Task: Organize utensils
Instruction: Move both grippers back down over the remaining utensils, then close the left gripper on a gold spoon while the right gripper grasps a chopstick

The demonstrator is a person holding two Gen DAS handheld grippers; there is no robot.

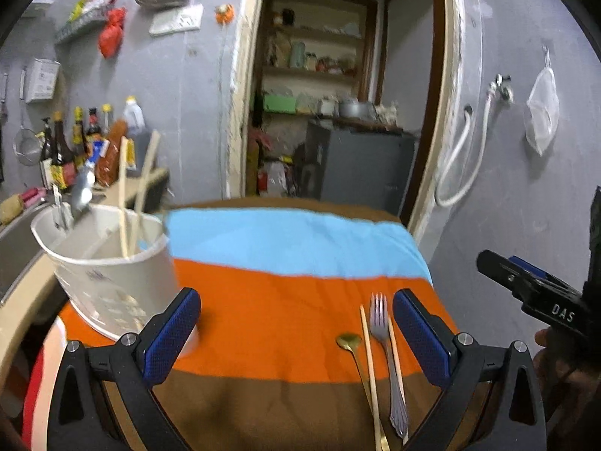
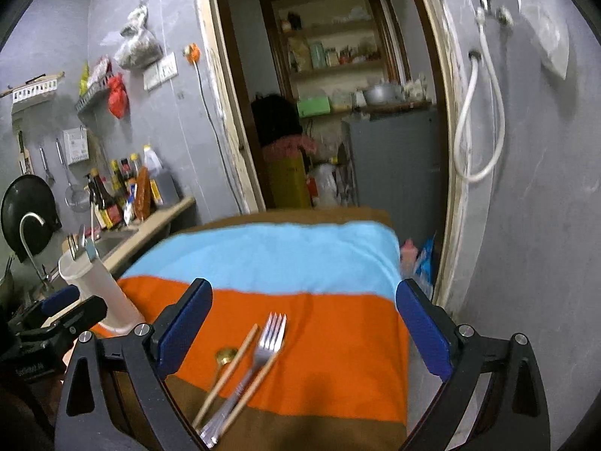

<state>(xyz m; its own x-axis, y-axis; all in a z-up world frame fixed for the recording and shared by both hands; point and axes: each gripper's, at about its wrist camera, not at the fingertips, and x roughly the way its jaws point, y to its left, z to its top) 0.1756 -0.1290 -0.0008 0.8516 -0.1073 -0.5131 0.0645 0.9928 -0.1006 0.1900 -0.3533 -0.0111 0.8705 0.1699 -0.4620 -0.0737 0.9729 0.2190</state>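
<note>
Cutlery lies bunched on our striped cloth point(image 2: 338, 312), fork point(image 2: 263, 353), chopsticks point(image 2: 229, 372) and gold spoon point(image 2: 224, 355) pointing away, nearer our right gripper point(image 2: 300, 323) than our left gripper point(image 1: 296, 330), both wide open and empty.

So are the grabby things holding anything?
No. The left gripper and right gripper are both open and empty; the silver metal fork lies loose on the striped cloth.
</note>
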